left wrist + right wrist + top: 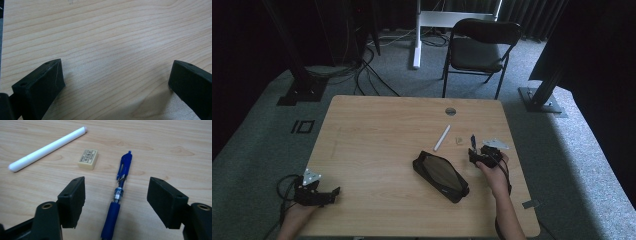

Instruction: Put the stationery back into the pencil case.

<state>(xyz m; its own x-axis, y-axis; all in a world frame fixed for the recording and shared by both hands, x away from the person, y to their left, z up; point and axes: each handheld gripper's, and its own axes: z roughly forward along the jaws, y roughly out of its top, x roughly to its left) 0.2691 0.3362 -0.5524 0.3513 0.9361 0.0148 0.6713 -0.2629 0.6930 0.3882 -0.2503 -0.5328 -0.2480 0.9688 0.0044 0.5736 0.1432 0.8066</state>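
Your right gripper [116, 195] has its jaws apart, straddling the blue pen [119, 192] that lies on the table [372, 130]; the pads do not touch it. Just beyond the pen sits a small eraser [88, 158], then a white stick [47, 148]. The black pouch [440, 176] lies beside your right hand [493, 172]. Your left gripper [116, 82] is wide open over bare wood.

Eraser [88, 158] and white stick [47, 148] crowd the pen's [119, 195] left; right free.
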